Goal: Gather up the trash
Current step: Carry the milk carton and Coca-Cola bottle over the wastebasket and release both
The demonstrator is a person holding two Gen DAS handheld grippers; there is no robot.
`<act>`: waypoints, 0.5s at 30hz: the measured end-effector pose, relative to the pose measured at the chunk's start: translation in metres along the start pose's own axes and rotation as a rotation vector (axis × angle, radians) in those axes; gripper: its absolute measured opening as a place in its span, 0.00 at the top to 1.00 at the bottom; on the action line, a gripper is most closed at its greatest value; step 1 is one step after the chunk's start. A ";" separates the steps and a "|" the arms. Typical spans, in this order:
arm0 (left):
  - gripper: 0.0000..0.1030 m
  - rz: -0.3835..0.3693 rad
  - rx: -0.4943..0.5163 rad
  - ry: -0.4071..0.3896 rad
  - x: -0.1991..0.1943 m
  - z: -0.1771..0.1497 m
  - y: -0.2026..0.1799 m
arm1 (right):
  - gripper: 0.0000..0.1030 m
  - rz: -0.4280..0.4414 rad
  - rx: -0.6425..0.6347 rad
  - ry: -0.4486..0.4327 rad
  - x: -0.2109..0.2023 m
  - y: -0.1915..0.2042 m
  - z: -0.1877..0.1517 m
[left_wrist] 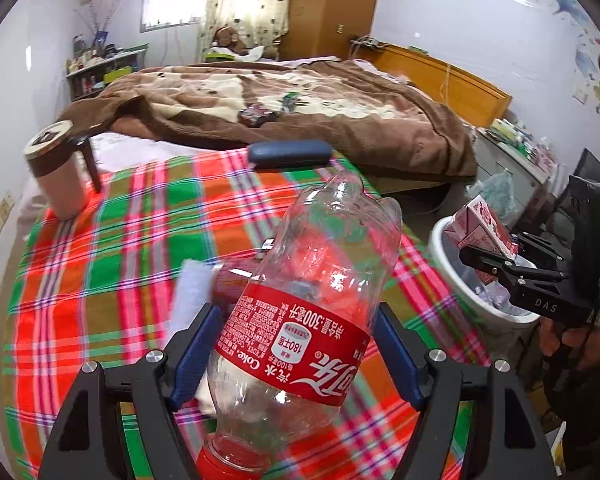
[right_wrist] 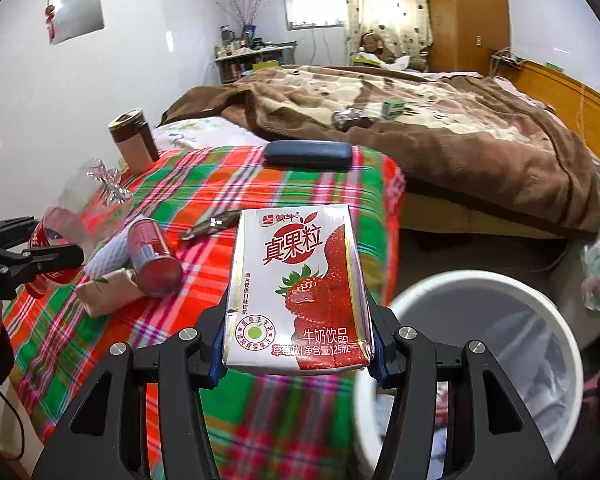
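Trash-wise, biggest thing around is the bed (right_wrist: pixel 440 128) with its brown blanket, then the table (right_wrist: pixel 292 192) in that loud plaid cloth, then the white bin (right_wrist: pixel 480 292) right beside it. Empty Coke bottle (left_wrist: pixel 312 292) is clamped in the left gripper (left_wrist: pixel 296 352), jaws closed on its label, up over the table. Strawberry milk carton (right_wrist: pixel 296 292) is squeezed between the right gripper (right_wrist: pixel 298 344) jaws, close to the bin's rim. Red can (right_wrist: pixel 154 256) lies tipped over on the cloth, next to a white foam sleeve (right_wrist: pixel 110 256)
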State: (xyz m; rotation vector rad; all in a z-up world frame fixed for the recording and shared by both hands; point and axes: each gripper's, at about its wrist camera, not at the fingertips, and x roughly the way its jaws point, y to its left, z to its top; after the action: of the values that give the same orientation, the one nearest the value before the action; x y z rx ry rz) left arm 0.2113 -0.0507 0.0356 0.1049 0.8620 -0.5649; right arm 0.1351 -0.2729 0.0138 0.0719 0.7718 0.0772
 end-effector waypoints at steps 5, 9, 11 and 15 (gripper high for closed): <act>0.26 -0.045 0.043 0.008 0.009 0.003 -0.036 | 0.47 -0.038 0.027 -0.003 -0.014 -0.023 -0.012; 0.26 -0.085 0.062 0.020 0.019 0.006 -0.064 | 0.47 -0.061 0.067 0.003 -0.023 -0.042 -0.020; 0.26 -0.107 0.075 0.027 0.024 0.006 -0.076 | 0.47 -0.076 0.087 0.008 -0.025 -0.053 -0.025; 0.26 -0.138 0.091 0.040 0.036 0.007 -0.100 | 0.47 -0.103 0.105 0.016 -0.030 -0.067 -0.033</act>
State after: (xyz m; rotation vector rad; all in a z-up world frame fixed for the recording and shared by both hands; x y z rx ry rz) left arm 0.1831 -0.1534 0.0271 0.1406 0.8872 -0.7341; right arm 0.0938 -0.3414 0.0045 0.1312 0.7936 -0.0604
